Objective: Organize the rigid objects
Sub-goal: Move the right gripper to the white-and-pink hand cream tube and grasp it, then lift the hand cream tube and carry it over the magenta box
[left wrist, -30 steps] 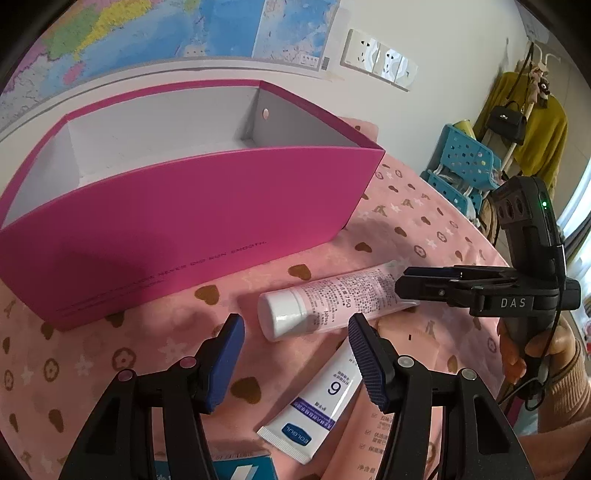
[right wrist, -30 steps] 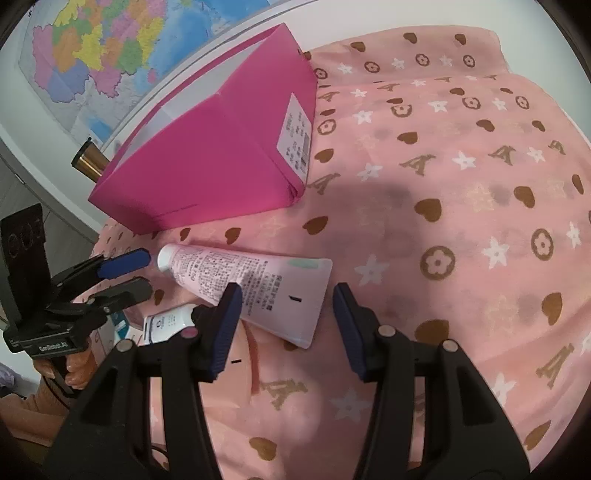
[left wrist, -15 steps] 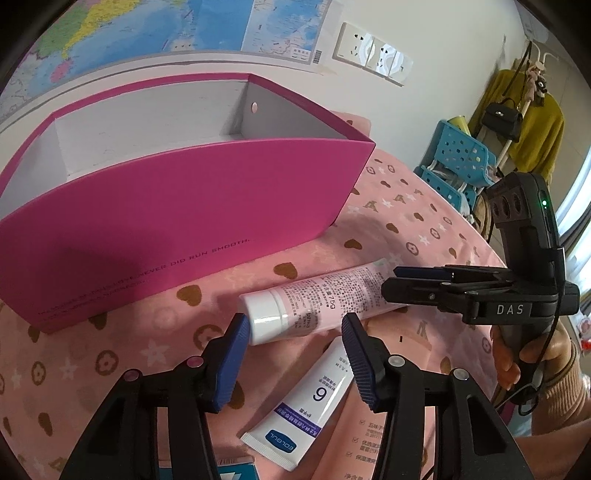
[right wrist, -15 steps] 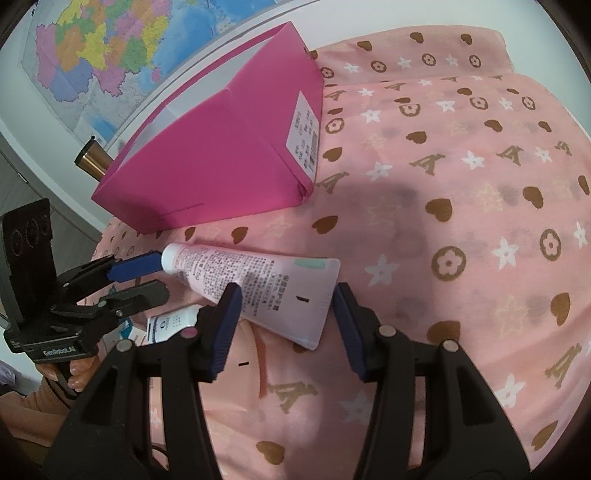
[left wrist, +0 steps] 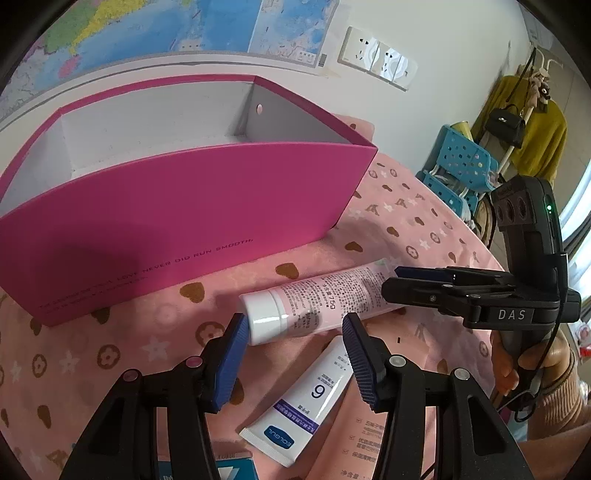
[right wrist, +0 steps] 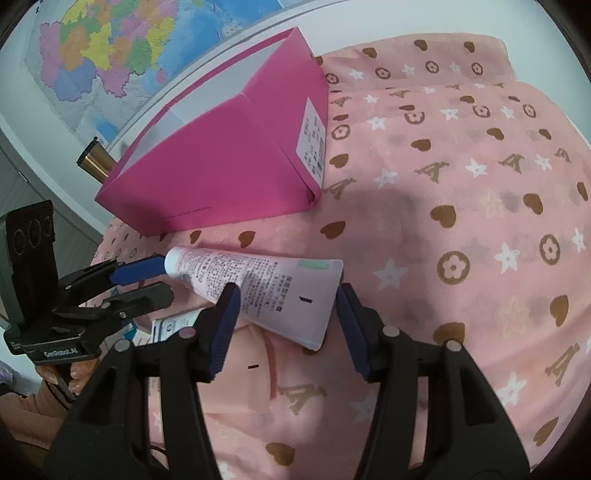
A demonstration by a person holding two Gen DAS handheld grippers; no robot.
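A pink tube with a white cap [left wrist: 314, 306] lies on the pink cloth in front of an open magenta box [left wrist: 177, 206]. My left gripper [left wrist: 293, 334] is open, its fingers on either side of the cap end. My right gripper [right wrist: 284, 299] is open, its fingers straddling the tube's flat tail [right wrist: 291, 295]. A white and blue tube marked 6 [left wrist: 306, 410] lies just below the pink one. The box also shows in the right wrist view [right wrist: 221, 170], and its inside looks empty.
A blue packet [left wrist: 229, 469] peeks in at the bottom edge, next to a printed sheet [left wrist: 365, 435]. A brass cylinder [right wrist: 94, 162] sits behind the box. A wall with a map [left wrist: 166, 26] stands behind the table; blue chairs [left wrist: 461, 166] stand off its right edge.
Both grippers have closed in on the pink tube from opposite ends: the left onto its cap end, the right onto its tail. Both stay open; the tube has not moved.
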